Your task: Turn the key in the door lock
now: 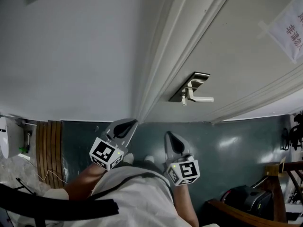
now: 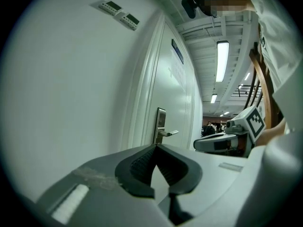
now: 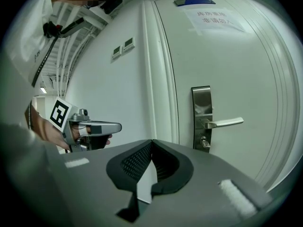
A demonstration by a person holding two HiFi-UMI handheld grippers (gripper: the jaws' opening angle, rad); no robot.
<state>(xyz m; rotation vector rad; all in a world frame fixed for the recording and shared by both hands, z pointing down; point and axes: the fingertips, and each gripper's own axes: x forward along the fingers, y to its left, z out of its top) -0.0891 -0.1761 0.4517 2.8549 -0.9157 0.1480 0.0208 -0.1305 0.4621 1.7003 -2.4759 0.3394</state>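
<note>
A steel lock plate (image 1: 190, 86) with a lever handle (image 1: 202, 99) sits on the white door (image 1: 236, 41). The key (image 3: 205, 143) sticks out of the plate just under the handle (image 3: 226, 122). Both grippers hang well short of the door and point toward it. My left gripper (image 1: 132, 122) is shut and empty, aimed at the door frame to the left of the lock (image 2: 161, 122). My right gripper (image 1: 168, 135) is shut and empty too, and the lock stands to the right of its tips (image 3: 151, 141). Each gripper shows in the other's view, the right gripper (image 2: 198, 145) and the left gripper (image 3: 117, 126).
The white door frame (image 1: 158, 70) runs between the wall (image 1: 71, 56) and the door. A paper notice (image 3: 215, 18) hangs on the door, and two wall switches (image 3: 123, 45) are left of the frame. A slatted wooden panel (image 1: 49, 148) and wooden furniture (image 1: 246, 207) flank the dark floor.
</note>
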